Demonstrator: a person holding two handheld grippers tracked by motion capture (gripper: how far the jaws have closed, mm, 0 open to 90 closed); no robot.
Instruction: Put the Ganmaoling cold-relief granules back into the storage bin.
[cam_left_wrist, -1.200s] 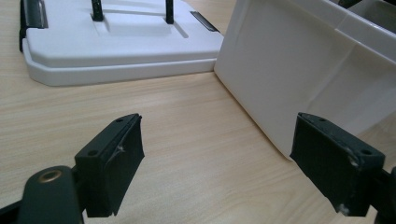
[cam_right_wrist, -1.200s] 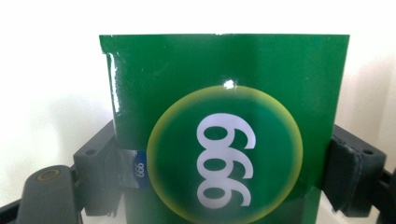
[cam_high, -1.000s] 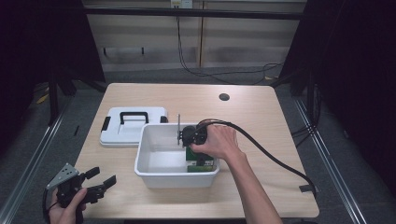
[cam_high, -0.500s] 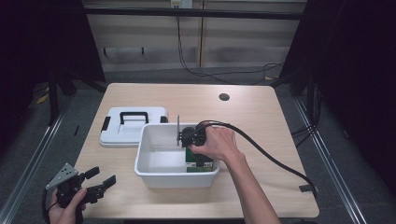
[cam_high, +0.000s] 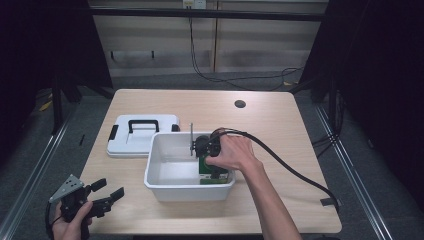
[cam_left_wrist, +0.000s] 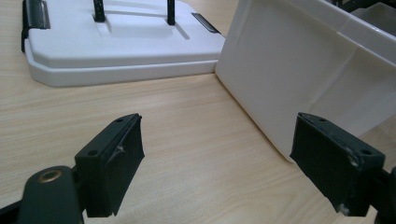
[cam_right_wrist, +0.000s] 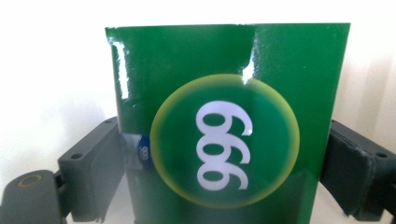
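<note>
Wooden table (cam_high: 280, 120) under me, dark room all around. My left claw (cam_high: 102, 196) waits near the front left corner, jaws wide apart, holding nothing. Next comes the white lid (cam_high: 142, 135), flat beside the white tub (cam_high: 165, 186). My right claw (cam_right_wrist: 219, 163) is down inside the tub's right end, squeezing the green box (cam_right_wrist: 224, 116) from both sides. That box stands straight up, right in front of this claw.

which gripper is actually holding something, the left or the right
The right gripper: its jaws sit against both sides of the green box inside the white bin. The left gripper is open over bare table.
</note>
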